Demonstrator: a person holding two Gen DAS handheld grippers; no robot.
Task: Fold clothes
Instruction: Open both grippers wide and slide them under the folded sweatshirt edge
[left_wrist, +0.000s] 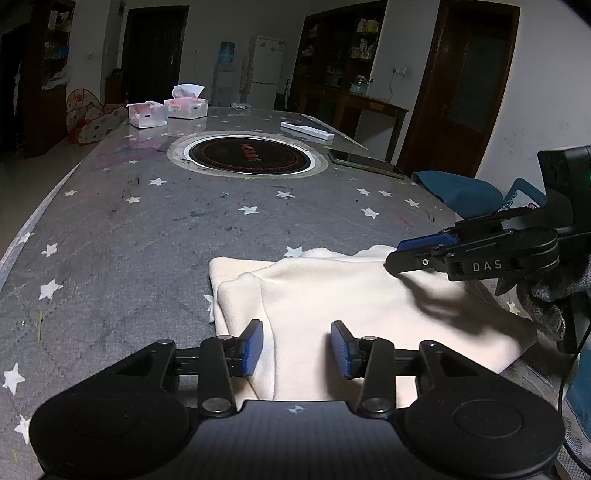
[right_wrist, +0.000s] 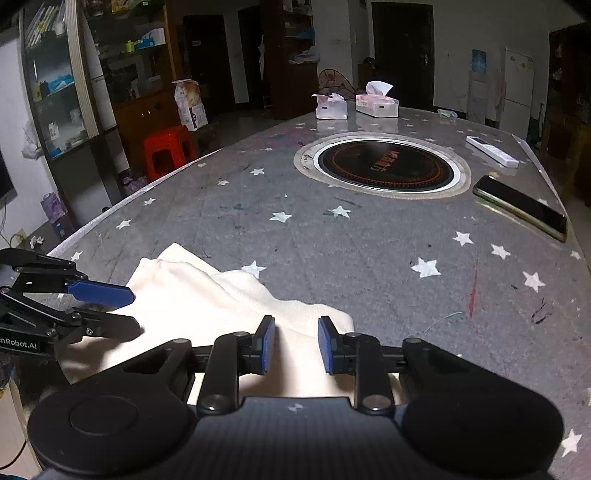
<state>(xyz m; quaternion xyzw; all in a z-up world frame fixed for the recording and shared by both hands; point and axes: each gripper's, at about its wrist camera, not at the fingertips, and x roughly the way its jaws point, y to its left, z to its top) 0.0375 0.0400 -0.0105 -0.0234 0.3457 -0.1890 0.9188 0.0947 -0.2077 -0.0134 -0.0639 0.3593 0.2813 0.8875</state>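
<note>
Left wrist view shows one cream garment (left_wrist: 369, 314), already doubled into a thick rough rectangle, lying at the near end of the bench (left_wrist: 147, 229), well short of the round inset hotplate (left_wrist: 247, 157). The left hand-held gripper (left_wrist: 297, 349) hovers over the garment's left part with its blue pads apart and nothing between them. The right hand-held gripper (left_wrist: 406, 254) reaches in over the garment's right side; its fingers look parted too, gripping nothing, though the gap is narrow from this angle. In the right wrist view that gripper (right_wrist: 297, 345) stands clearly open above the cloth (right_wrist: 229, 306).

Judging by the layers, the fold is partly done. To do the next fold well, each gripper should likely pinch all layers at a corner or edge, lift together and lay the cloth over evenly, so the stack does not skew.

Beyond the hotplate: two tissue boxes (left_wrist: 168, 109), one white remote (left_wrist: 306, 131), one phone (left_wrist: 365, 162) beside the hotplate.
</note>
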